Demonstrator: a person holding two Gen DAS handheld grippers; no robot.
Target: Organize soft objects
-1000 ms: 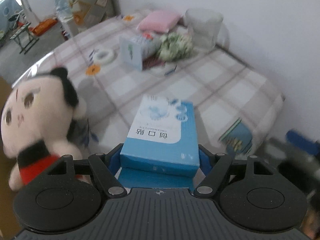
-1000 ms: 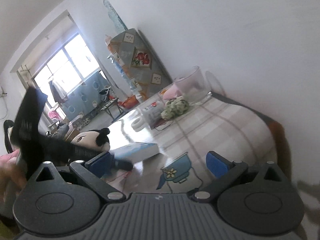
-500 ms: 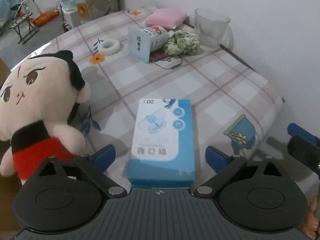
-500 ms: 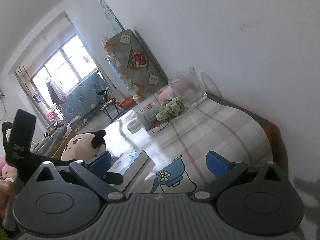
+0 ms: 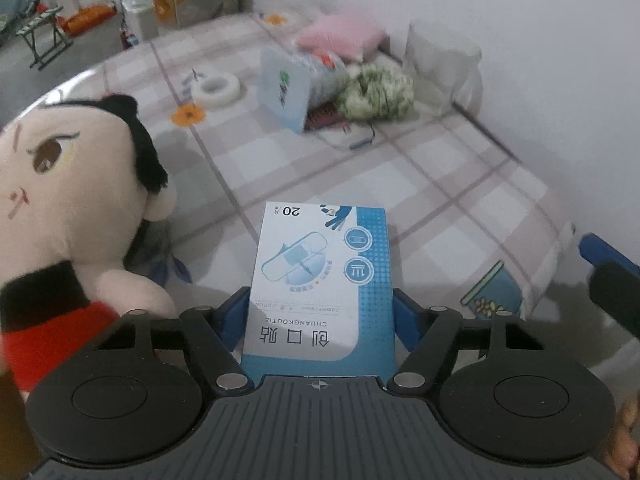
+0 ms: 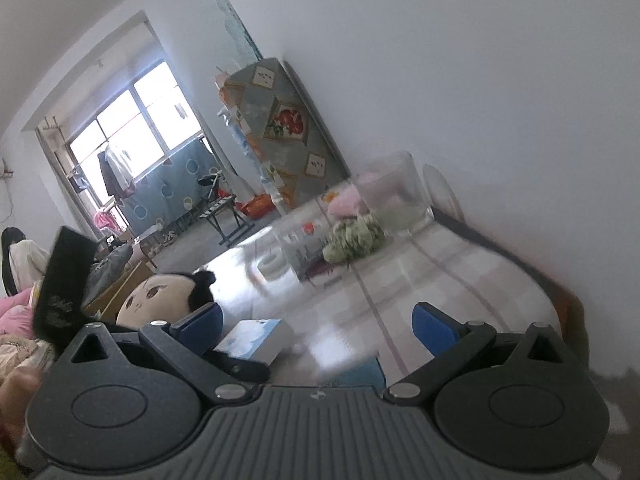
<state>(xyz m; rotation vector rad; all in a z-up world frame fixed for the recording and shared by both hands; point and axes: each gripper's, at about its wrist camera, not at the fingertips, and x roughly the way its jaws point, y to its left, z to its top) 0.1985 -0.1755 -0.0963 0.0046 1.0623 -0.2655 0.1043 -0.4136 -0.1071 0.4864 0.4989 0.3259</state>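
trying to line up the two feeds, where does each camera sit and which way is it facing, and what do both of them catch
Left wrist: on the left gripper, angled down at the table; blue pads against the bandage box, jaws having just closed; right gripper's tip at the right edge.
Right wrist: on the right gripper, open and empty, looking nearly level across the table toward the window; left gripper's body and a hand at the left edge.
Shared: box, plush doll, glass cup, green scrunchie.

Left gripper (image 5: 320,316) pointing steeply down, jaws having just been closing, blue fingers (image 5: 234,316) now pressing both sides of a box. Right gripper (image 6: 316,324) tilting slightly down, fingers (image 6: 434,326) standing wide apart, gripping nothing.
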